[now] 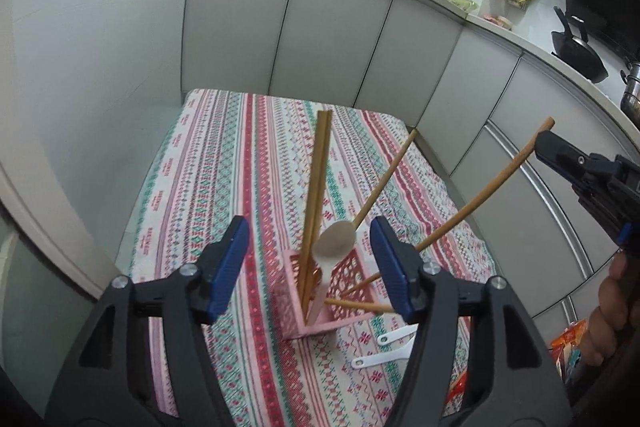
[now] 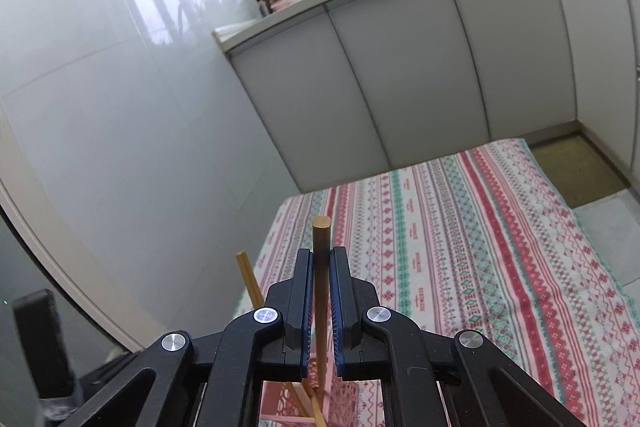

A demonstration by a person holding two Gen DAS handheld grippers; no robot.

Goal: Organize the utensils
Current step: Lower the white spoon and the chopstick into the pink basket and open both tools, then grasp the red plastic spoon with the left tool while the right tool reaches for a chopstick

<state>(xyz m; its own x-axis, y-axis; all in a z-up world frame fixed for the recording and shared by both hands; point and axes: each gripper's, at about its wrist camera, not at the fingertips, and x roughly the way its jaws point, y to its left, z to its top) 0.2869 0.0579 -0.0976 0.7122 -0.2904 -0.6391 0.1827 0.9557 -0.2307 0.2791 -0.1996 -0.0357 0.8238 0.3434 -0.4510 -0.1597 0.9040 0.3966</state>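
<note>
1. The table under the striped red, green and white patterned tablecloth (image 1: pixel 248 187) stands close to a glossy white wall (image 1: pixel 100 67) on one side and a run of pale grey cabinet doors (image 1: pixel 320 39) at its far end. Only a narrow strip of floor shows between the cloth's far edge and the cabinets.
2. The far half of the cloth lies bare in both views, giving open room beyond the pink perforated plastic utensil basket (image 1: pixel 348 271).
3. That basket sits on the near part of the cloth, between the fingers of the left gripper (image 1: pixel 310 267) as the left wrist camera sees it.
4. The left gripper's blue-padded fingers (image 1: pixel 230 259) are spread wide, holding nothing; whether they touch the basket cannot be told.
5. A pair of light wooden chopsticks (image 1: pixel 318 183) stands nearly upright in the basket, side by side.
6. A white plastic spoon (image 1: pixel 334 239) stands in the basket with its bowl upward. Behind the bowl, a round wooden stick (image 1: pixel 386 175) slants up and away to the right.
7. A longer round brown wooden rod (image 1: pixel 492 191) slants out of the basket toward the right gripper (image 2: pixel 321 259), whose fingers are pinched on it near its top end.
8. In the right wrist view the rod's cut end pokes just above the pads (image 2: pixel 308 291).
9. Two small white plastic scoops (image 1: pixel 384 349) lie flat on the cloth just beside the basket, near the table's right edge.
</note>
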